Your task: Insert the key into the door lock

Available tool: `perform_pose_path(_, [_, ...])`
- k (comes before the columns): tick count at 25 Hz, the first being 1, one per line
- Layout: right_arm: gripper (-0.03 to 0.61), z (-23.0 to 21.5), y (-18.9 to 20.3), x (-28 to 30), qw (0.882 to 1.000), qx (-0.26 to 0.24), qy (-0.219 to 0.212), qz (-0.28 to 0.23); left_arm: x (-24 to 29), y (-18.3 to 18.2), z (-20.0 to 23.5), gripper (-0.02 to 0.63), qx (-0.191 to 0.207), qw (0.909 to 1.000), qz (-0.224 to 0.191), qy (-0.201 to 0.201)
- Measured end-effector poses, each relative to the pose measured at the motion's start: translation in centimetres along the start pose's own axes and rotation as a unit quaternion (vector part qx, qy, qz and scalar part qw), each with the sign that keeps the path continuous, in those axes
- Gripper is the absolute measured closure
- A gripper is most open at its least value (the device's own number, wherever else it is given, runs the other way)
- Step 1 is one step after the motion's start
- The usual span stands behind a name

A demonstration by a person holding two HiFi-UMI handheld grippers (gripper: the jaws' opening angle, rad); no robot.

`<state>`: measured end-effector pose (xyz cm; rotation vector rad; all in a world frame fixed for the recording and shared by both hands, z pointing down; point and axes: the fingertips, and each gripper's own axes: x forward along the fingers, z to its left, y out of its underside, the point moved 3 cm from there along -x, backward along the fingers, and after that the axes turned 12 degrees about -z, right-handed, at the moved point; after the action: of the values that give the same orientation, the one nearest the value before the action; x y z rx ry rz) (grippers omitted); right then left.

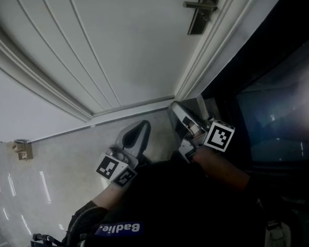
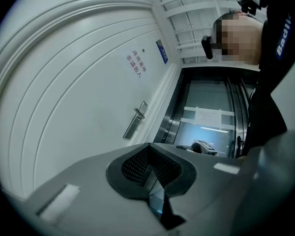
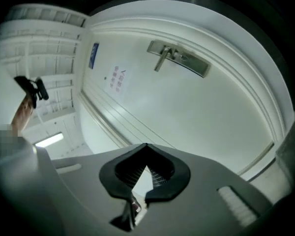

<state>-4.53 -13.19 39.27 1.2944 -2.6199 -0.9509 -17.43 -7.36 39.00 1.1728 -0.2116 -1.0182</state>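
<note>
In the head view, the left gripper and right gripper hung low before the white door, well below its handle. The insertion looked barely begun. In the left gripper view, the jaws met with nothing between them. In the right gripper view, the jaws were likewise pressed together and seemingly empty. No key showed anywhere, the lock was too small to pick out, and no container appeared.

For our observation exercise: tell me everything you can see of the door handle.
The door handle is a slim straight lever of dull grey metal, standing crosswise on a long narrow backplate of the same metal. The plate is fixed to the white panelled door near its edge beside the frame. Nothing touches it. No keyhole can be made out.
</note>
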Motion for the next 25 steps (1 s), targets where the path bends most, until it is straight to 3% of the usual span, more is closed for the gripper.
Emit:
perform_pose_path(4, [0.578,3.0,1.1,-1.7,0.99,-0.134,-0.019,0.027,-0.9,-0.5,-2.7,0.6,0.009,0.9998,-0.01,0.015])
perform_pose_path(9, [0.578,5.3,1.1,-3.8,0.969,-0.234,-0.07,0.044,-0.3,0.1,-5.7,0.6,0.029,0.9994,-0.009,0.014])
perform_pose_path(16, [0.578,4.6,-0.9,-10.6,0.952,-0.29,-0.077,0.051,1.7,3.6,-11.9,0.6,0.049,0.9986,0.019,-0.001])
perform_pose_path(25, [0.578,3.4,-1.9,-20.0,0.941,-0.31,-0.114,0.072,1.8,11.0,-19.2,0.6,0.051,0.9955,0.064,-0.047])
